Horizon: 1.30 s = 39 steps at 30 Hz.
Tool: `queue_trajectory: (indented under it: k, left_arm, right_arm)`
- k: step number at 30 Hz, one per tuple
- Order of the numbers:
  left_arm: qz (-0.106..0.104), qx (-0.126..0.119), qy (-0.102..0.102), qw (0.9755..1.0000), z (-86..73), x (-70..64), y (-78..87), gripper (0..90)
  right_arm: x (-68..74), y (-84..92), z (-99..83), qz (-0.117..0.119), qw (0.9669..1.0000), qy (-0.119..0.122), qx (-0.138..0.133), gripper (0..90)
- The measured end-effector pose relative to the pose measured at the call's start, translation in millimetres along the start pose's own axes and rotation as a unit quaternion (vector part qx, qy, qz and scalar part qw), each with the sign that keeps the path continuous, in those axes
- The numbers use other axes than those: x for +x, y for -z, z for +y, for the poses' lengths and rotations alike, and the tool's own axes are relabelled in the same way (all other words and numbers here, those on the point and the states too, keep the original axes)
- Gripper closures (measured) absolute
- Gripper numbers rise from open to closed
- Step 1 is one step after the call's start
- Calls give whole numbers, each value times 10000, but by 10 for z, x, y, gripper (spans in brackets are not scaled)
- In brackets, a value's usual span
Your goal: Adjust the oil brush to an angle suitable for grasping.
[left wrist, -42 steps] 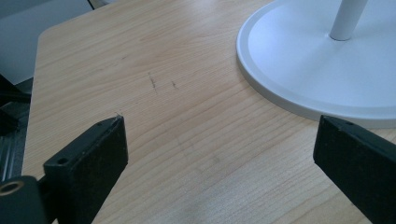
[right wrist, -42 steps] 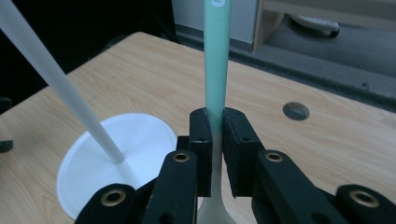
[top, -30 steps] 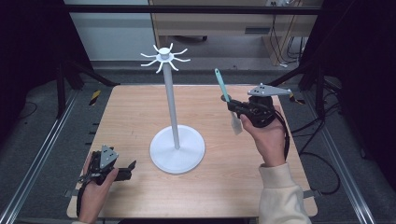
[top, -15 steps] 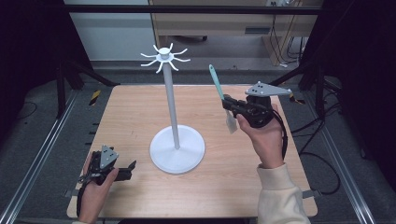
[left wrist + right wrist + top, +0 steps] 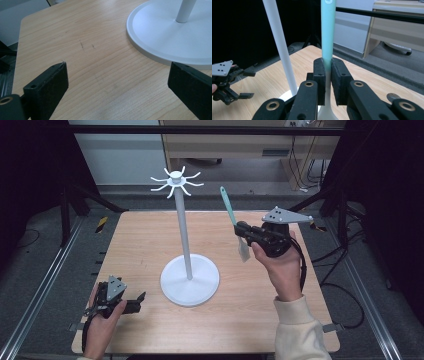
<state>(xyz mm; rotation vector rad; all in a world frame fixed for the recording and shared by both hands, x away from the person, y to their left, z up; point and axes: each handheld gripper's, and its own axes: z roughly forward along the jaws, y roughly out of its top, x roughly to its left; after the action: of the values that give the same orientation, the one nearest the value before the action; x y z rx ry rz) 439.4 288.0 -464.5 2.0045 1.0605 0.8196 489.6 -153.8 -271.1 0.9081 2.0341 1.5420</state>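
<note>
Teal-handled spatula [image 5: 231,215] is clamped in the right gripper [image 5: 242,229], long axis near upright, handle tip leaning toward eleven o'clock, where the white stand's hooks [image 5: 176,181] wait at about ten o'clock. A hanging hole at the tip is probable, though hard to see. Left gripper [image 5: 137,302] rests gaping and empty on the wooden table [image 5: 140,240], at eight o'clock of the base [image 5: 190,281].
</note>
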Motion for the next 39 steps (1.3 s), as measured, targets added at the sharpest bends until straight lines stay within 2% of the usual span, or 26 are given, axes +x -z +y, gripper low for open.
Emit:
queue_trajectory:
  k: [12,27,39]
  left_arm:
    - [-11,6,-7,10000,0,0,0,27]
    - [-5,12,-15,10000,-1,-1,-2,27]
    - [-26,36,-33,10000,-3,-8,-11,27]
  right_arm:
    - [84,-14,34,134,9998,29,-136,825]
    - [169,33,90,211,9983,128,-526,825]
    - [247,10,121,291,9975,199,-615,825]
